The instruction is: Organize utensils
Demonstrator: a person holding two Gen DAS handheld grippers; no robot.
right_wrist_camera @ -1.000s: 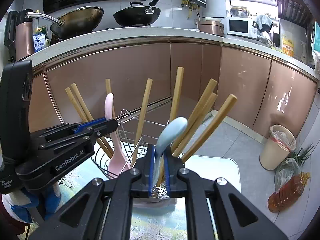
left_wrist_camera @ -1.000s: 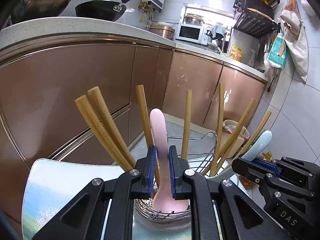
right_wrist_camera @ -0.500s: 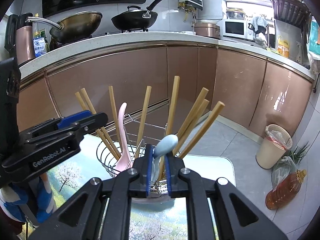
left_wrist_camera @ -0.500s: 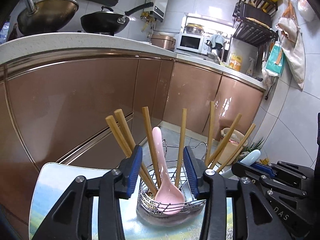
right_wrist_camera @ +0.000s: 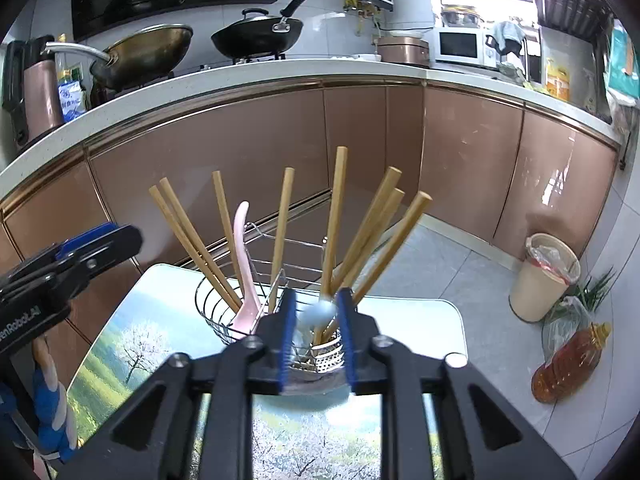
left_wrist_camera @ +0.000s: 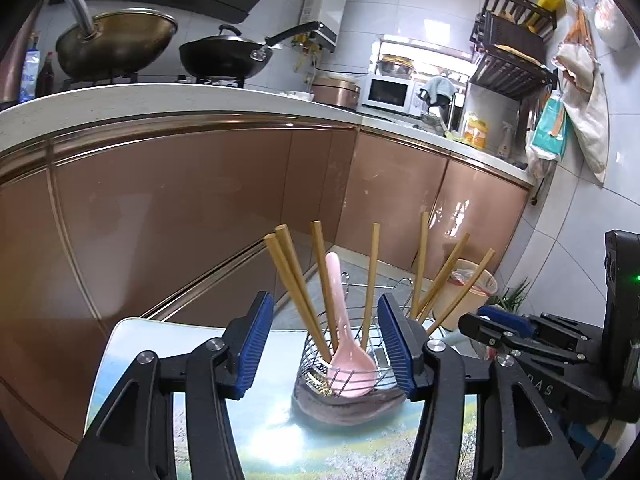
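Both grippers have let go since a second ago. The left gripper (left_wrist_camera: pixel 325 344) has backed away, its ribbed blue pads spreading with nothing between them; the glossy pink spoon (left_wrist_camera: pixel 348 356) now stands bowl-down in the wire utensil basket (right_wrist_camera: pixel 224 300). The right gripper (right_wrist_camera: pixel 316 332) is opening too, the pale blue spoon (right_wrist_camera: pixel 318 314) loose between its pads, also in the basket. Square-ended bamboo chopsticks (right_wrist_camera: pixel 336 216) fan out around them. Sorting looks nearly done.

You are standing in a home kitchen. A brass-coloured wok (right_wrist_camera: pixel 148 50) and a black wok with a long handle (right_wrist_camera: pixel 258 36) sit on the stove along a white countertop (right_wrist_camera: pixel 240 76), above glossy copper-brown cabinet doors (right_wrist_camera: pixel 248 152). A white microwave oven (right_wrist_camera: pixel 458 46) stands farther along.
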